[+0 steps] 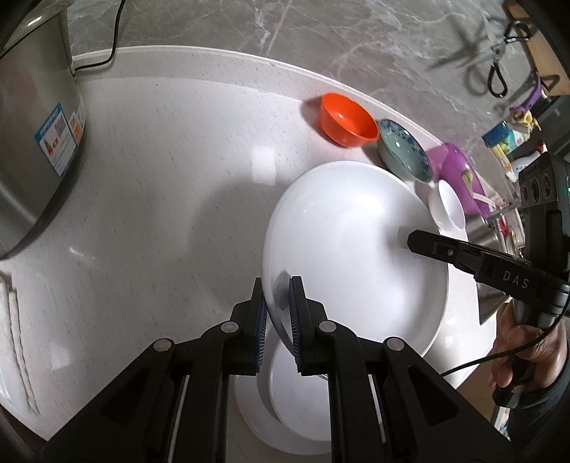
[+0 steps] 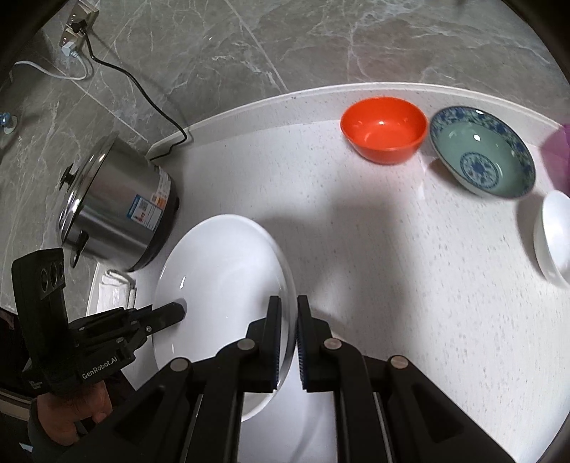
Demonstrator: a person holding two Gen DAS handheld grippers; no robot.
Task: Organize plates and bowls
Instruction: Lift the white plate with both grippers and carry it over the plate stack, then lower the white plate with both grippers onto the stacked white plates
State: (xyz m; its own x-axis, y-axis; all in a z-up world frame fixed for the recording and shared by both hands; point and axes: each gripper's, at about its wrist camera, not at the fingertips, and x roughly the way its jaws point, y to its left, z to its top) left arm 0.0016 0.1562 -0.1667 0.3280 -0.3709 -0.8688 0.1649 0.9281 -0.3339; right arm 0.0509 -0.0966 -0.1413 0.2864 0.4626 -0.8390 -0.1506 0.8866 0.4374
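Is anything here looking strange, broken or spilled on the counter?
Nothing spilled or broken shows. The large white plate is tilted above a second plate, gripped at opposite rims by the left gripper and right gripper. The orange bowl and blue-patterned bowl sit upright.

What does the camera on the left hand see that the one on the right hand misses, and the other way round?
Only the left view shows the purple container, the clutter beyond the counter end, and a second white plate lying under the held one. Only the right view shows the wall socket and the steel cooker's lid. Both show the big white plate gripped at opposite rims, the orange bowl, the blue-patterned bowl and the small white bowl.
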